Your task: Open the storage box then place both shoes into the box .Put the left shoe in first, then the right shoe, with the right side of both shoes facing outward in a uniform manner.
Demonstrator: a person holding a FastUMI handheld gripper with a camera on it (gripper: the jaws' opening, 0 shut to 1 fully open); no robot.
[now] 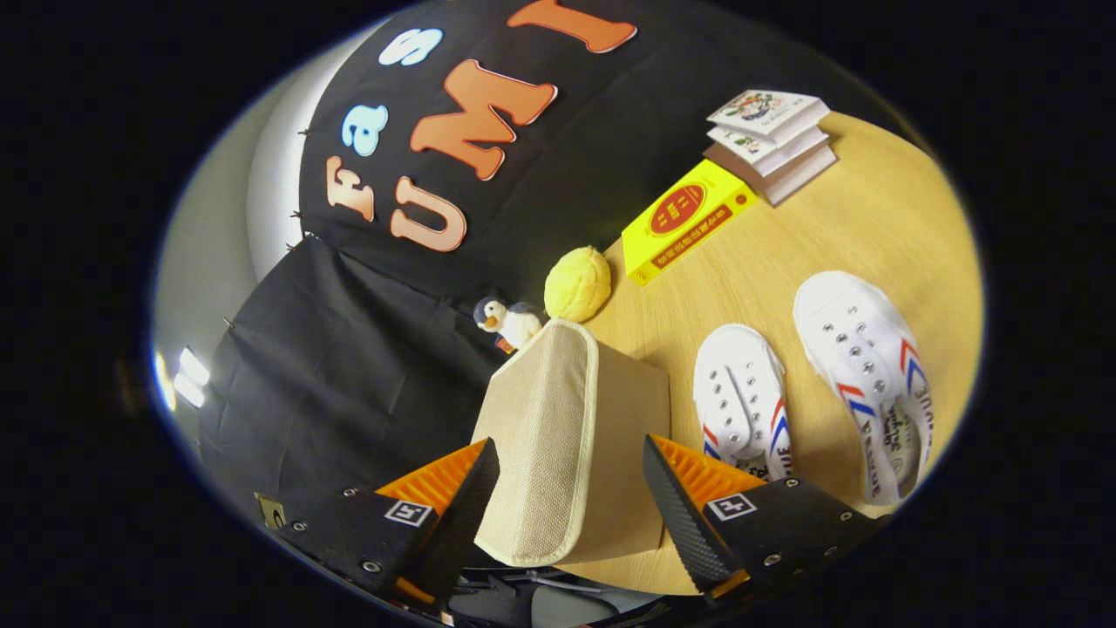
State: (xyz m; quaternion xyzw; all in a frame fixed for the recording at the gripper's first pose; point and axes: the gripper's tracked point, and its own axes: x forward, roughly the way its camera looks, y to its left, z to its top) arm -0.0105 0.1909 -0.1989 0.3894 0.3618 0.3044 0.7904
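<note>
My fingers (pixel 571 488) spread wide around the beige storage box (pixel 571 445), touching nothing; I should pinch only its lid flap (pixel 542 436) edge and lift slowly

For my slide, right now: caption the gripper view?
Open gripper straddles the beige storage box; two white shoes wait beside it.

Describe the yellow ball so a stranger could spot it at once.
Start at the beige storage box standing between the open claw fingers on the wooden table. Just beyond its far top corner, beside a small toy penguin, sits the ball: round, pale yellow, with a rough knitted-looking surface, unlike the flat yellow book nearby.
</note>
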